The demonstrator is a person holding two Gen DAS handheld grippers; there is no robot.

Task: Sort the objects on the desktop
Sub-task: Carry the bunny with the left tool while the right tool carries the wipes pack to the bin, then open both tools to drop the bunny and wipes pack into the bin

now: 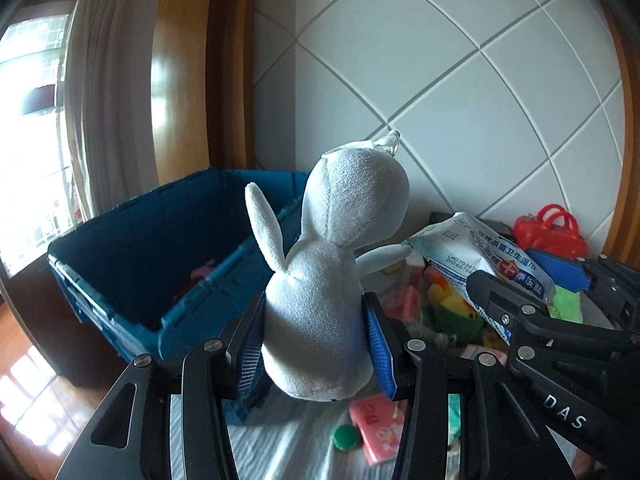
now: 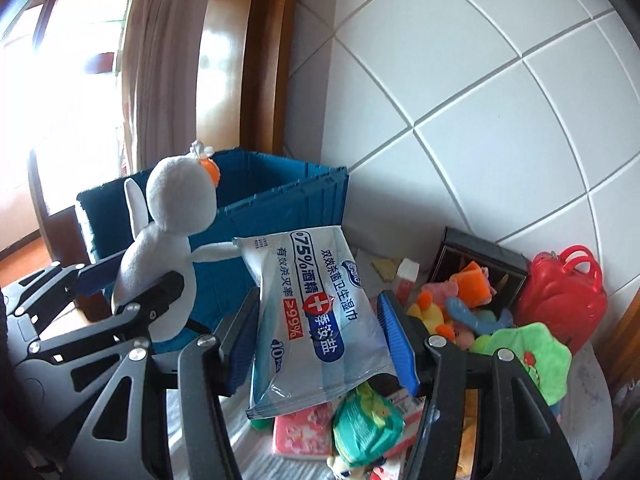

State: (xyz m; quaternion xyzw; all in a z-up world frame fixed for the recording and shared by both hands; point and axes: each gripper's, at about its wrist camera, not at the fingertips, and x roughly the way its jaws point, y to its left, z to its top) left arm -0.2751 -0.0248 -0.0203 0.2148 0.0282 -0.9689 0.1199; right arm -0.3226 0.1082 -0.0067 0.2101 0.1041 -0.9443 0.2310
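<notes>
My left gripper (image 1: pixel 316 344) is shut on a grey plush toy (image 1: pixel 332 264), held upright above the desk, its back to the camera. The same plush toy (image 2: pixel 168 240) shows at the left of the right wrist view, with an orange beak. My right gripper (image 2: pixel 318 344) is shut on a pack of wet wipes (image 2: pixel 316 316), lifted above the clutter; the wet wipes pack (image 1: pixel 476 256) also appears right of the plush in the left wrist view. A blue storage crate (image 1: pixel 160 256) stands open behind and left of the plush, and the crate (image 2: pixel 280 204) sits behind both held items.
A pile of small toys (image 2: pixel 460 312) lies on the desk to the right, with a red toy bag (image 2: pixel 560 292), a green plush (image 2: pixel 524 356), a dark box (image 2: pixel 480 252), pink packets (image 1: pixel 380 428) and a green cap (image 1: pixel 346 438). A tiled wall rises behind. A curtain and window are at left.
</notes>
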